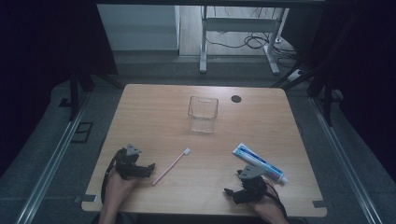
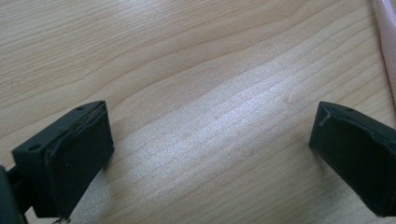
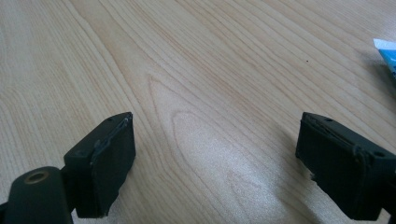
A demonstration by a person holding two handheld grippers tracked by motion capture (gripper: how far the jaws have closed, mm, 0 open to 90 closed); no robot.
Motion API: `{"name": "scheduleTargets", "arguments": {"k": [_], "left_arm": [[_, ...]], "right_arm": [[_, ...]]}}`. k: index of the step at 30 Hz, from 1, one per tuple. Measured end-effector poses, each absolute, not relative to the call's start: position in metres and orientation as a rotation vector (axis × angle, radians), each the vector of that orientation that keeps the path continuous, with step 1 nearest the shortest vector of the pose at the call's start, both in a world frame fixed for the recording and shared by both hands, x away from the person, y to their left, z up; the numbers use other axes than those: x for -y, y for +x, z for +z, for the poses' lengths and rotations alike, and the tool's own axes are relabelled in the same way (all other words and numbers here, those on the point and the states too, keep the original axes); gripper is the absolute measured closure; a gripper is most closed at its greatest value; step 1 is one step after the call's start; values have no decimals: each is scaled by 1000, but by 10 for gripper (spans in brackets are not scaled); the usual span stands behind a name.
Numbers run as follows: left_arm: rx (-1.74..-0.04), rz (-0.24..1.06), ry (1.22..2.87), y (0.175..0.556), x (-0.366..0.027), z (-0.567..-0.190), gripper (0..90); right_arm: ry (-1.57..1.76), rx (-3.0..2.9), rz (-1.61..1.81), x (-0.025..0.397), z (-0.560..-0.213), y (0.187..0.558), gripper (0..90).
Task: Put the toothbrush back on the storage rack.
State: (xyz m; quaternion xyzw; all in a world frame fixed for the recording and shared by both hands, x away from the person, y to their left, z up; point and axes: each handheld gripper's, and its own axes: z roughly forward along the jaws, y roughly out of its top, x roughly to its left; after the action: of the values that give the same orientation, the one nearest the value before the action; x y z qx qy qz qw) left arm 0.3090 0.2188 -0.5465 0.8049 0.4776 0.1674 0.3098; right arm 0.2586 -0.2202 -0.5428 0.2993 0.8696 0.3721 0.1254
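Note:
A pink toothbrush (image 1: 171,166) with a white head lies on the wooden table (image 1: 154,112), just right of my left gripper (image 1: 150,168). That gripper rests low at the front left, open, with bare wood between its jaws (image 2: 210,154); the pink handle (image 2: 386,46) runs along the right edge of the left gripper view. A blue-and-white toothpaste tube (image 1: 259,162) lies at the front right. My right gripper (image 1: 231,192) sits below it, open over bare wood (image 3: 215,163); the tube's corner (image 3: 387,56) shows at the right edge. A clear plastic cup (image 1: 202,114) stands mid-table.
A small black round hole (image 1: 236,99) sits in the table near its far edge. Metal rails (image 1: 51,158) run along the floor on both sides. A white desk frame (image 1: 243,32) and cables stand beyond the table.

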Motion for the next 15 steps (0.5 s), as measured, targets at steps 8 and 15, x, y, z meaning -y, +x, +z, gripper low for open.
{"name": "scheduleTargets", "arguments": {"k": [8,15], "left_arm": [[-1264,441,2123,310,-218,-547,0],[-1269,443,2118,310,-218,-547,0]], "right_arm": [[864,-2537,1085,221,-543,259,115],[866,-2538,1087,221,-543,259,116]]}}
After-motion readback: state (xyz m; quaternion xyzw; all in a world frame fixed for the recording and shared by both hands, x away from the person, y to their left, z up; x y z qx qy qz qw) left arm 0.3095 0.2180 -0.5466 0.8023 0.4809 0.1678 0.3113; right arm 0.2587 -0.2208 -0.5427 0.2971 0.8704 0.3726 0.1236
